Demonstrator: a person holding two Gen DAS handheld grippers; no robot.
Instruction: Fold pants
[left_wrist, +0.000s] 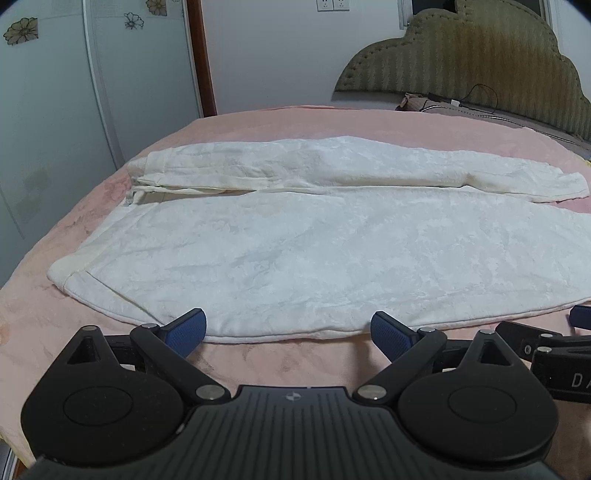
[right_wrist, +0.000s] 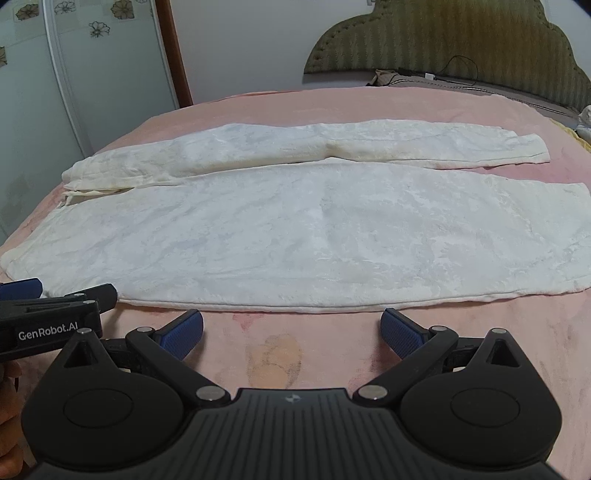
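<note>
White pants (left_wrist: 295, 236) lie flat across a pink bed, waistband to the left, both legs running right side by side. In the right wrist view the same pants (right_wrist: 295, 229) fill the middle of the bed. My left gripper (left_wrist: 288, 334) is open, its blue pads at the near hem of the closer leg with nothing between them. My right gripper (right_wrist: 291, 332) is open too, just short of the near edge over bare blanket. Each gripper shows at the edge of the other's view: the right gripper (left_wrist: 546, 343) at the right edge, the left gripper (right_wrist: 48, 314) at the left edge.
The pink blanket (right_wrist: 280, 369) covers the bed, with a faded stain near me. An olive padded headboard (left_wrist: 480, 62) stands at the far right, with a cable and grey pillow (left_wrist: 443, 107) below it. A pale wardrobe (left_wrist: 55, 110) with flower prints is at the left.
</note>
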